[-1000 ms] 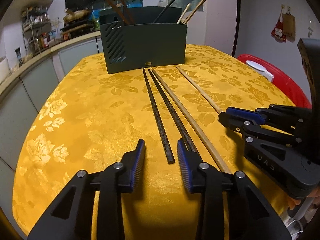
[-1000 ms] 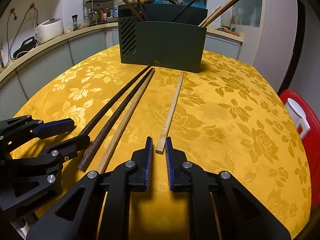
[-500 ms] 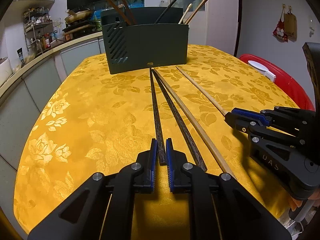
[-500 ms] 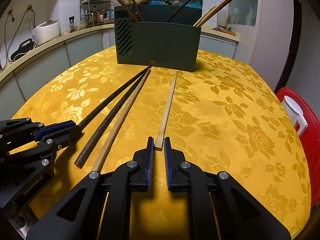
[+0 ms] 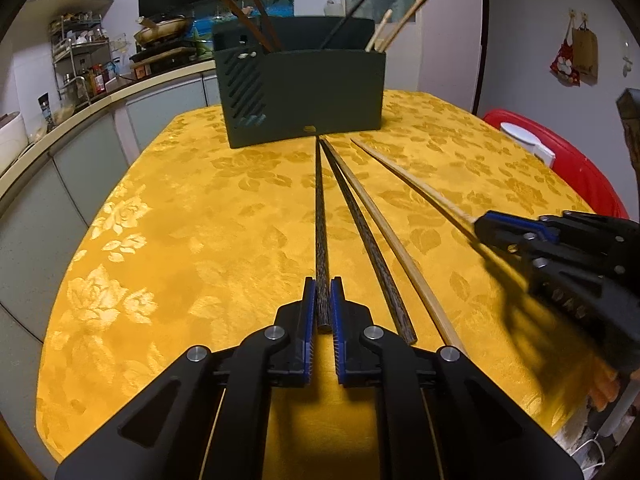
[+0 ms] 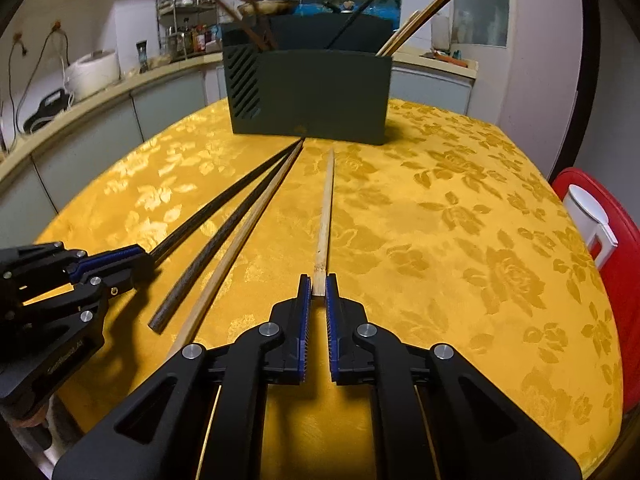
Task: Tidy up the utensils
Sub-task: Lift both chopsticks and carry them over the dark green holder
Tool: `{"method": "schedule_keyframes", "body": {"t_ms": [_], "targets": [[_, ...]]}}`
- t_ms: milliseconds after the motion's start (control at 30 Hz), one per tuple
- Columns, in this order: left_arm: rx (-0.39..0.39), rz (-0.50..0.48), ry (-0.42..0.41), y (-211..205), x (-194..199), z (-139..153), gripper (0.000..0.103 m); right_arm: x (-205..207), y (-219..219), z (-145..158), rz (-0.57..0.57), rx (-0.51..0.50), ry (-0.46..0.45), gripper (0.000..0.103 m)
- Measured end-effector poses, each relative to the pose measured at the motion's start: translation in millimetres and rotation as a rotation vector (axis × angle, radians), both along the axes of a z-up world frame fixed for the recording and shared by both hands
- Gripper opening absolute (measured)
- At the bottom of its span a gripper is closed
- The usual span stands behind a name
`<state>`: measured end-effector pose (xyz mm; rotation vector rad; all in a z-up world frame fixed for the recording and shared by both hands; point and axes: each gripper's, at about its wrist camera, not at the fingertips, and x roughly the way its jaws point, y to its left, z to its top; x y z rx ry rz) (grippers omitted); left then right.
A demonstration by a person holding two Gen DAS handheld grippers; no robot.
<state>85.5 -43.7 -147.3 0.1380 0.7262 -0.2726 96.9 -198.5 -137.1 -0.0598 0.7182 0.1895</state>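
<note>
between blue pads (image 5: 308, 312), dark chopstick's (image 5: 321, 216) end hides (partly).

Dim warm indoor light, soft shadows, fisheye-bent edges (black corners), slight blur

tablecloth (image 5: 208, 216): glossy floral cloth | pale chopstick (image 6: 325, 216): probably matt wood

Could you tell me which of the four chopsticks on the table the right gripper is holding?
The pale bamboo chopstick lying apart on the right; the right gripper clamps its near end. The other pale one lies beside the dark pair.
</note>
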Motion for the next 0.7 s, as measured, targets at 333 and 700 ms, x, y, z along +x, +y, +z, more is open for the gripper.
{"method": "schedule_keyframes", "body": {"t_ms": [333, 700], "targets": [[-0.055, 0.044, -0.121, 24, -14, 50, 0.007, -22, -22, 52, -0.008, 0.067, -0.128, 0.008], [-0.109, 0.068, -0.255, 40, -25, 103, 0.007, -41, -30, 102, 0.007, 0.107, -0.257, 0.008]]}}
